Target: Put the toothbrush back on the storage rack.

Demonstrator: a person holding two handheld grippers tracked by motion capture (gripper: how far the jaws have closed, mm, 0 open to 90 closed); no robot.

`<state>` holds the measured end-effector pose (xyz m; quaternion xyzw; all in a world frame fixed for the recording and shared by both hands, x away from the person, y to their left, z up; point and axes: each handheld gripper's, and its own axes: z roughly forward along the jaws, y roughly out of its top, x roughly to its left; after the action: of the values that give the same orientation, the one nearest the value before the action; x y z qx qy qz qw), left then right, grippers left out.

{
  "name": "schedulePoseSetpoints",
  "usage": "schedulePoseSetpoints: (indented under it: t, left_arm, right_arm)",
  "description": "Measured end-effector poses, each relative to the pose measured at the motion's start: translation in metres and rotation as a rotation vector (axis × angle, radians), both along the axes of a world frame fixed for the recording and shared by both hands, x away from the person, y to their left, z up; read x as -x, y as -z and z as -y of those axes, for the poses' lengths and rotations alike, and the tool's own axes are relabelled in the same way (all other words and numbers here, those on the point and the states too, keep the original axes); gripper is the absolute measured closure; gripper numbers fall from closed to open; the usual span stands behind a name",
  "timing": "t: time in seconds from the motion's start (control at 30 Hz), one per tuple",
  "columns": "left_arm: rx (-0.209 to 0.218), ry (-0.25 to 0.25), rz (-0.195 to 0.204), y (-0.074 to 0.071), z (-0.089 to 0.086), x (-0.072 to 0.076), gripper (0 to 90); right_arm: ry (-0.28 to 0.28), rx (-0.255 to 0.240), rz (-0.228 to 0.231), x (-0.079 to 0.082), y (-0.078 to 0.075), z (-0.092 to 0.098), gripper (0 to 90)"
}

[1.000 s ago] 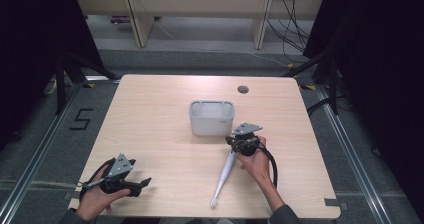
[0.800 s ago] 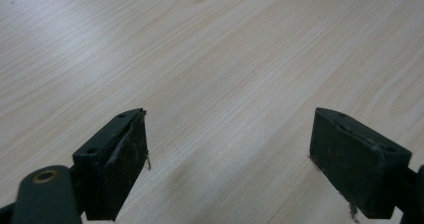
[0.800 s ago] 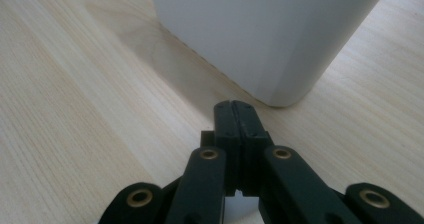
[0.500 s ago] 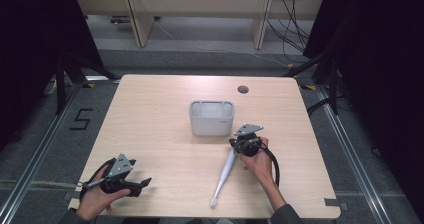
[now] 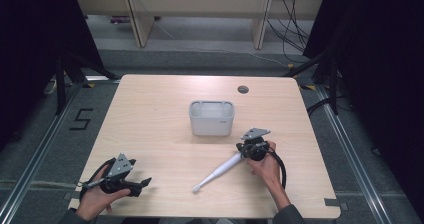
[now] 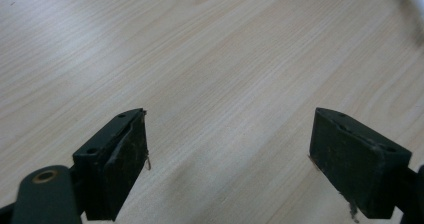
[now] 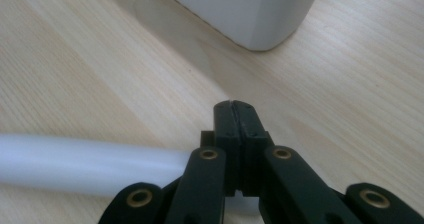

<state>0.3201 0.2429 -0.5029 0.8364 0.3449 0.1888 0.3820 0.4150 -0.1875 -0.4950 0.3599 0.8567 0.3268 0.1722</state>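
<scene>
High view: one table [image 5: 150, 114], one grey tub [image 5: 211, 118] sitting mid-table, one white brush [image 5: 217, 170] lying near the front edge.
Left gripper [image 5: 142, 184]: jaws gaping wide.
Right gripper [image 7: 234, 115]: jaws pressing together above the brush's handle.

Black tools [image 5: 140, 185], brass rivets, grey three-cornered plates, black cables, dark sleeves.

Looks like a lab recording bay. Pale wood-laminate table [image 5: 150, 114] with cable grommet [image 5: 243, 89] at 1 o'clock; black curtains [image 5: 380, 59] at 3 and 9 o'clock; metal floor rails [image 5: 35, 159]; taped "5" [image 5: 81, 119] on grey floor; loose cables [image 5: 292, 19] at 1 o'clock.
</scene>
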Motion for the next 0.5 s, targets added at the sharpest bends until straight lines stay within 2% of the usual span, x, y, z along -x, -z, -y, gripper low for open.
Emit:
schedulePoseSetpoints:
  t: [0.03, 0.07, 0.1, 0.17, 0.2, 0.27, 0.4, 0.43, 0.47, 0.5]
  left_arm:
    - [0.007, -0.004, 0.0, 0.0, 0.0, 0.0, 15.2]
    - [0.007, -0.005, 0.001, 0.0, 0.0, 0.0, 15.2]
    - [0.007, -0.005, 0.001, 0.0, 0.0, 0.0, 15.2]
    - [0.007, -0.004, 0.002, 0.0, 0.0, 0.0, 15.2]
    - [0.008, -0.004, 0.001, 0.0, 0.0, 0.0, 15.1]
    - [-0.001, 0.0, 0.002, 0.0, 0.0, 0.0, 15.2]
    - [0.008, -0.004, 0.002, 0.0, 0.0, 0.0, 15.1]
    - [0.008, -0.004, 0.003, 0.0, 0.0, 0.0, 15.2]
    - [-0.014, -0.001, 0.004, -0.001, -0.001, -0.001, 15.2]
    - [-0.008, 0.001, 0.003, -0.001, -0.001, -0.001, 15.2]
  right_arm:
    - [0.009, -0.014, 0.011, 0.001, 0.001, 0.0, 89.9]
    - [0.009, -0.005, -0.01, 0.003, -0.001, 0.001, 89.9]
    - [-0.006, -0.001, 0.005, 0.003, 0.0, 0.002, 89.8]
    - [0.009, -0.004, -0.014, 0.006, -0.001, 0.003, 89.8]
    - [0.0, 0.002, -0.005, 0.007, -0.001, 0.004, 89.9]
    - [0.015, -0.001, -0.019, 0.009, -0.001, 0.006, 89.8]
    - [0.037, -0.016, -0.011, 0.014, -0.001, 0.01, 89.8]
    - [0.032, -0.014, -0.027, 0.016, -0.003, 0.012, 89.8]
    - [0.018, -0.006, -0.017, 0.017, -0.003, 0.013, 89.8]
    - [0.035, -0.02, -0.003, 0.019, -0.002, 0.013, 89.8]
